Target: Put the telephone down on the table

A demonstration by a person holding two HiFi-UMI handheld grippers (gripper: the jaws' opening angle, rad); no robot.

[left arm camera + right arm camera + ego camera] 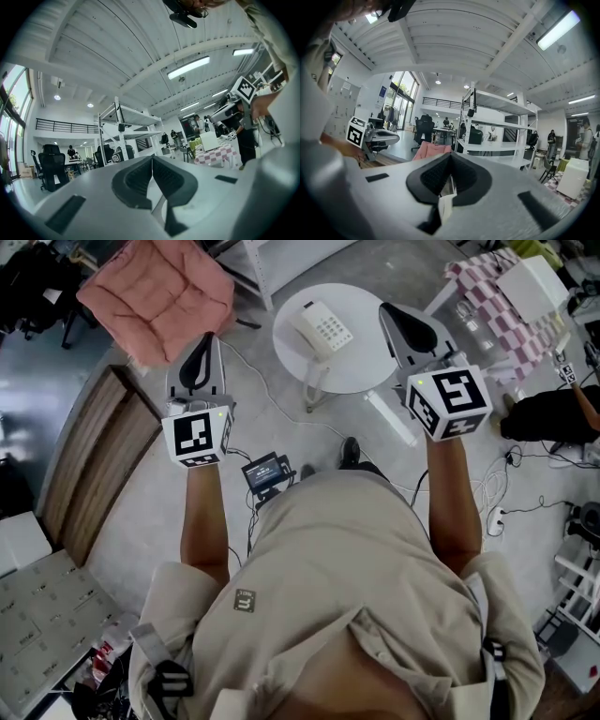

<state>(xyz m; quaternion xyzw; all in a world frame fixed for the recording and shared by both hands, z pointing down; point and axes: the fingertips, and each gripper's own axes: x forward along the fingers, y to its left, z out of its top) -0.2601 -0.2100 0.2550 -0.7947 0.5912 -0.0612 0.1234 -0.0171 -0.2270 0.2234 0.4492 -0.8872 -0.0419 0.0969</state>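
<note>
A white telephone (322, 329) with its handset on the cradle lies on the small round white table (361, 367), seen in the head view. Both grippers are held up level in front of the person, off the table. My left gripper (200, 345) hangs to the left of the table over the floor. Its jaws are shut with nothing between them, and its pads (152, 164) meet at the tips. My right gripper (394, 313) hovers over the table's right part, just right of the telephone. It is shut and empty too, and its pads (450, 164) touch at the front.
A pink cushion (159, 292) lies at the back left and a checkered tablecloth (502, 301) with a white box at the back right. A black device (265, 472) and cables lie on the floor. A wooden panel (94, 465) stands left. A white shelving rack (497, 126) is ahead.
</note>
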